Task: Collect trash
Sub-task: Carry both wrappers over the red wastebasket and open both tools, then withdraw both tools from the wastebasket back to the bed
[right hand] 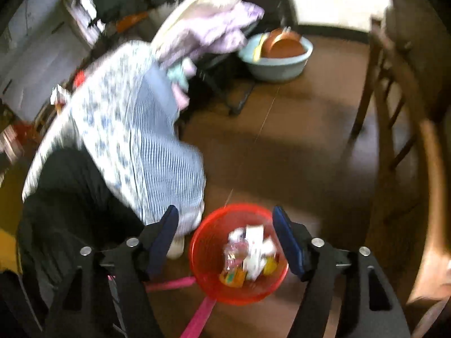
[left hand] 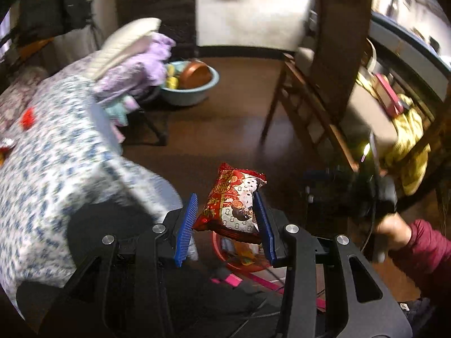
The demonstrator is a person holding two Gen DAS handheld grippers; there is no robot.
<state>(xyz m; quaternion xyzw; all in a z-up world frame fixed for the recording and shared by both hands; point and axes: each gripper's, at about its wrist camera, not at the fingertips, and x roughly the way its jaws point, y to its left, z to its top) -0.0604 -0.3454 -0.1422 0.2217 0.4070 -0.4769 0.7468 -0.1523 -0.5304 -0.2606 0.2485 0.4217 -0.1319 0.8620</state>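
My left gripper [left hand: 225, 219] is shut on a red snack packet [left hand: 231, 200] with cartoon print, held in the air above the red trash basket [left hand: 239, 264], which shows partly under it. In the right wrist view the red basket [right hand: 203, 242] sits on the dark floor with several wrappers [right hand: 251, 250] inside. My right gripper [right hand: 225, 239] is open and empty, its blue fingers [right hand: 287, 239] either side of the basket from above.
A bed with blue-flowered bedding [left hand: 56, 155] and a pile of purple clothes [left hand: 135, 64] is at the left. A blue basin [left hand: 191, 84] stands on the floor behind. A wooden chair [left hand: 310, 98] is at the right. Pink strips [right hand: 197, 315] lie beside the basket.
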